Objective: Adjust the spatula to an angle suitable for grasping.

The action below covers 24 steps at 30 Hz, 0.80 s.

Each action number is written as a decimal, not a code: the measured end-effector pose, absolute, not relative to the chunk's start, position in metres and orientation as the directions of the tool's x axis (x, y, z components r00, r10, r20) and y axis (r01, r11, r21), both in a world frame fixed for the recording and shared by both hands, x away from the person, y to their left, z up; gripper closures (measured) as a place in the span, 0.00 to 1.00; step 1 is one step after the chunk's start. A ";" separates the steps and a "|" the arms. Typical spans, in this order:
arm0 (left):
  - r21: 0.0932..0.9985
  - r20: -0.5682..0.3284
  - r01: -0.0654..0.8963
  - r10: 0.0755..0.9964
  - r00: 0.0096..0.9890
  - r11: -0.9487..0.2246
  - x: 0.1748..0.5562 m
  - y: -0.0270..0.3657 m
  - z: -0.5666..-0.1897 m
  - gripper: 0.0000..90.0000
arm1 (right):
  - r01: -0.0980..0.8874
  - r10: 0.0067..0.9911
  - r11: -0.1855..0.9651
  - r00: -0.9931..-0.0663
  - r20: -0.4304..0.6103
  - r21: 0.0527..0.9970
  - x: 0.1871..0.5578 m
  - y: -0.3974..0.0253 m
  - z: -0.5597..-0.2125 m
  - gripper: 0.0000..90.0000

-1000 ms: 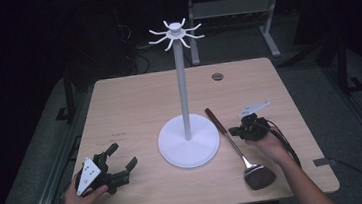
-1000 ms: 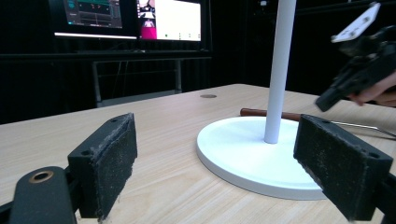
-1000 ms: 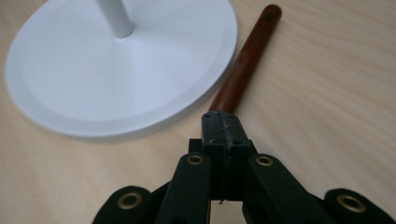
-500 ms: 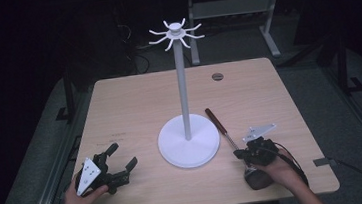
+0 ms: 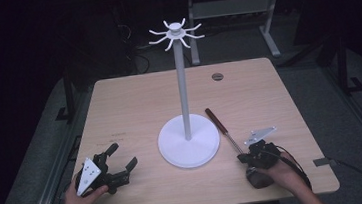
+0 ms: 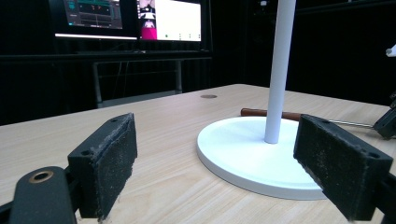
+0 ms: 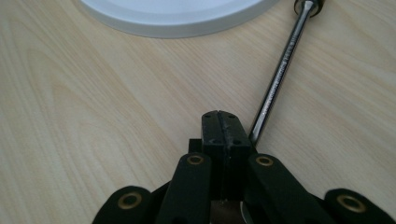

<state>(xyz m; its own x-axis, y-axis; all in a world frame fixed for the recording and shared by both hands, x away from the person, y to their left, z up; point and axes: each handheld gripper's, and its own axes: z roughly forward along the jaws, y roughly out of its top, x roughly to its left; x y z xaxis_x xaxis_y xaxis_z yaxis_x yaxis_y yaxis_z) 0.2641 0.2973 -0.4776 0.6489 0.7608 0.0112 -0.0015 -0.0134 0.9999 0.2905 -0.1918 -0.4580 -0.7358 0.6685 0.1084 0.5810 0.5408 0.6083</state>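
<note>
No legible writing. Ladle [image 5: 228,136] lay diagonal, wood handle pointing away; right gripper [image 7: 221,130] closed, empty, beside shaft; left gripper [image 5: 119,164] wide open, empty.

We count one tall white metal stand with hooked arms [image 5: 187,131], one steel utensil with a brown wooden handle [image 5: 223,129], and our two black grippers, left [image 5: 117,164] and right [image 5: 245,157].

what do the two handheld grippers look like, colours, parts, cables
Both are black. The left gripper carries a grey three-cornered plate on top, and its pads are flat rectangular blocks with a rough, dusty face and small screw holes. The right gripper has the same plate, black link arms with brass-coloured rivets, and a dark cable trailing off by the hand. No sleeves are visible on the forearms.
</note>
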 end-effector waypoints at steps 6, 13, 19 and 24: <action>1.000 0.007 0.000 0.761 0.649 -0.009 0.264 0.297 -0.478 0.14 | 0.594 0.685 0.534 -0.721 0.103 0.602 0.294 -0.200 -0.458 1.00; 1.000 0.007 0.000 0.761 0.649 -0.009 0.264 0.297 -0.478 0.14 | 0.611 0.705 0.520 -0.701 0.104 0.597 0.298 -0.211 -0.459 1.00; 1.000 0.010 -0.001 0.760 0.649 -0.013 0.264 0.297 -0.478 0.14 | 0.619 0.722 0.505 -0.684 0.098 0.601 0.301 -0.220 -0.458 1.00; 1.000 0.008 -0.001 0.760 0.649 -0.010 0.264 0.297 -0.478 0.14 | 0.629 0.741 0.491 -0.665 0.091 0.602 0.304 -0.228 -0.457 1.00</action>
